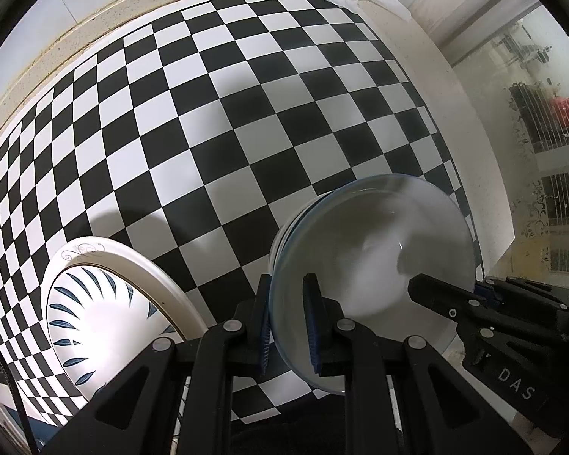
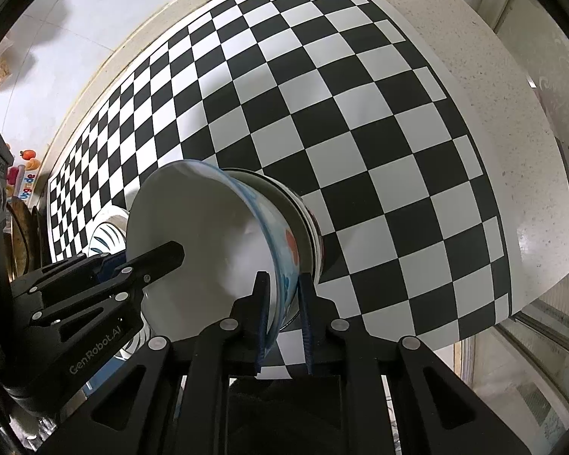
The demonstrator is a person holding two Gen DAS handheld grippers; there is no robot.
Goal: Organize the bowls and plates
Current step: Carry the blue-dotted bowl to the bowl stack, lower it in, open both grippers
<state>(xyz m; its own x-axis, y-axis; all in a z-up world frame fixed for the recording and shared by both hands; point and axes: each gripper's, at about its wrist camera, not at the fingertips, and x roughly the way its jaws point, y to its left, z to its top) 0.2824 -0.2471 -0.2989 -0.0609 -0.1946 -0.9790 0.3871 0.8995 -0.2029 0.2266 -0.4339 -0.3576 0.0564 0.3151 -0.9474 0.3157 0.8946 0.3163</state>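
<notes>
A stack of nested white bowls [image 1: 375,250] with a bluish rim sits over the checkered cloth, near its right side. Both grippers hold the top bowl's rim. My left gripper [image 1: 288,322] is shut on the rim's near left part. My right gripper [image 2: 284,322] is shut on the opposite rim; the bowl [image 2: 208,242] shows a red and blue pattern outside, with more bowls nested beneath it. The right gripper also shows in the left wrist view [image 1: 455,303], the left gripper in the right wrist view [image 2: 140,265]. A white bowl with blue leaf marks [image 1: 95,314] rests in a cream plate [image 1: 163,280] at the left.
The black-and-white checkered cloth [image 1: 216,132] covers a pale speckled counter [image 2: 512,144] whose edge runs along the right. A raised counter lip [image 1: 76,49] borders the far side. Packets and small colourful items [image 2: 22,174] stand at the far left.
</notes>
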